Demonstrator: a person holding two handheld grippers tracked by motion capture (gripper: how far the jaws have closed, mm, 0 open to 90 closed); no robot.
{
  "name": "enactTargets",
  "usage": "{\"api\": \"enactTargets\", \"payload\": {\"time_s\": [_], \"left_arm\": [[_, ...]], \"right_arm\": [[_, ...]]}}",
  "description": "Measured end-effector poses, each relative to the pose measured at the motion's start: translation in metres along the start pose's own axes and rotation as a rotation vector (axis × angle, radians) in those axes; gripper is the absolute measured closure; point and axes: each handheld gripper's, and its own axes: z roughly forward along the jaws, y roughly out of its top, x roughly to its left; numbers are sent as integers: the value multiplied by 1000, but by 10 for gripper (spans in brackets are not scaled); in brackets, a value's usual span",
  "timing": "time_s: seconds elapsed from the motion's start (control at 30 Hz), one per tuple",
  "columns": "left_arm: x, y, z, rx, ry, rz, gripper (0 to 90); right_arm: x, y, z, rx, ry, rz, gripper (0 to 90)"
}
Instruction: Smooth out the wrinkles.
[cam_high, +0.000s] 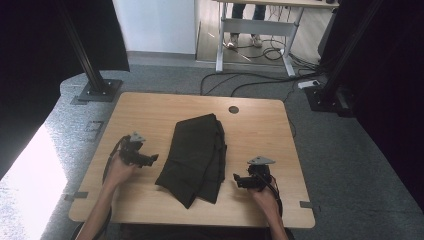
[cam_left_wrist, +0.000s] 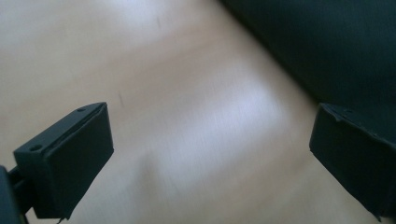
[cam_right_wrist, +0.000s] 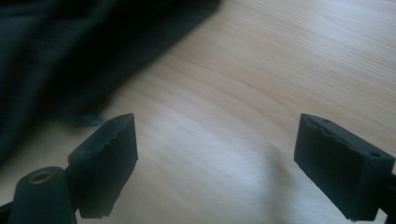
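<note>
Forearms come in from the bottom edge of the high view, each hand holding a gripper over the wooden table (cam_high: 150, 107). At lower left of centre, the left gripper (cam_high: 150, 159) points rightward toward the folded black cloth (cam_high: 197, 155), just beside its left edge without touching it. In the left gripper view its jaws stand wide apart with bare tabletop between them and nothing held; the cloth (cam_left_wrist: 327, 51) fills the upper right of that frame, behind the right-hand jaw.

Mid-frame in the high view, the cloth lies as a long dark bundle running from upper centre down toward the near edge, layers stacked unevenly. A small round grommet (cam_high: 233, 109) sits in the table above it, toward the far edge.

At lower right, the right gripper (cam_high: 240, 181) points left toward the cloth's right edge, near it but apart. In the right gripper view its jaws are spread wide over bare wood, gripping nothing, with the cloth (cam_right_wrist: 79, 51) in the upper left.
</note>
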Motion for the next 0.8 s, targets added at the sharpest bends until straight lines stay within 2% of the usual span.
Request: {"api": "enactTargets", "payload": {"time_s": [0.1,0.2,0.37,0.47,0.6,0.63,0.7,0.73,0.8], "left_arm": [[0,29,12,-12,-6,21,0],[-4,54,26,-6,-10,63,0],[-11,78,48,-8,-9,88,0],[-14,83,66,-4,-7,88,0],[-14,82,86,8,-15,54,0],[-14,82,89,11,-9,51,0],[-16,79,92,20,16,72,0],[-17,78,93,27,31,76,0],[-17,74,93,26,41,59,0]], "right_arm": [[14,3,-2,-13,26,-12,134],[25,9,-2,-24,48,-22,134],[40,16,0,-33,78,-25,134],[48,17,5,-30,102,-19,134],[57,14,17,-11,74,-13,133],[58,13,20,-6,65,-9,133],[60,13,25,5,58,-6,129],[61,12,28,21,51,-20,117],[62,11,34,55,27,-43,91]]}}
